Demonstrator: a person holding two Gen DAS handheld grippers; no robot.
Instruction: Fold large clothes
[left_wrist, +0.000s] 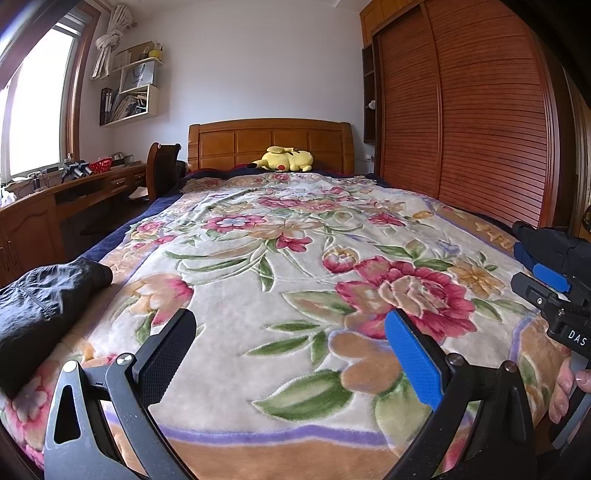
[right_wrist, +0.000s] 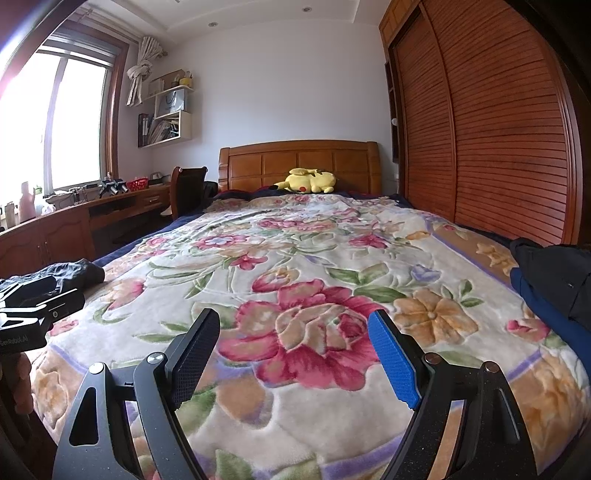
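Observation:
A crumpled black garment (left_wrist: 40, 306) lies on the bed's near left corner, left of my left gripper (left_wrist: 291, 317); it also shows at the left edge of the right wrist view (right_wrist: 74, 271). A second dark heap, a black garment over a navy one (right_wrist: 554, 284), rests on the bed's right edge. Both grippers hover over the floral blanket (left_wrist: 280, 236), side by side. My left gripper stands open with nothing between its fingers. My right gripper (right_wrist: 294, 317) is open and empty too, above a big red flower. Each gripper appears at the edge of the other's view.
A yellow plush toy (left_wrist: 286, 158) lies by the wooden headboard (left_wrist: 269, 140). Slatted wardrobe doors (left_wrist: 480, 129) run along the bed's right side. A desk (left_wrist: 55, 199) and chair (left_wrist: 162, 166) stand left under the window. A hand (left_wrist: 565, 387) holds the right gripper's handle.

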